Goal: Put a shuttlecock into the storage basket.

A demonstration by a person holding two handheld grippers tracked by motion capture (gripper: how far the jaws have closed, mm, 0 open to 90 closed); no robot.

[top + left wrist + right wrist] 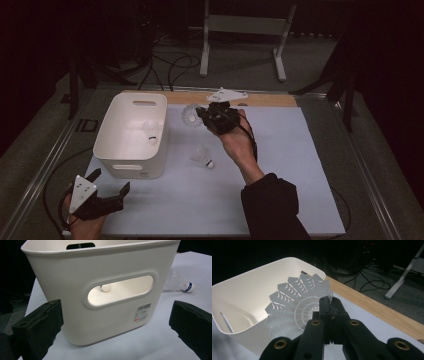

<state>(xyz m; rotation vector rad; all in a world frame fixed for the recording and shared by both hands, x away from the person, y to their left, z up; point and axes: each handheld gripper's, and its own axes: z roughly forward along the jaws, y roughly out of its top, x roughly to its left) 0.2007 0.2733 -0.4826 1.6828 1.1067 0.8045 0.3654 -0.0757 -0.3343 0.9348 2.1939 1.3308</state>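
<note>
We grip a white shuttlecock (191,115) in our right gripper (204,116), its jaws clamped on the skirt, at three o'clock of the white bin (131,150); one shuttlecock (150,131) lies inside the bin; another (202,157) rests on the table at four o'clock; our left gripper (109,184) gapes wide at six o'clock.

The right gripper (329,308) pinches a white shuttlecock (294,312) by its skirt rim, just beside the white bin (242,297).
</note>
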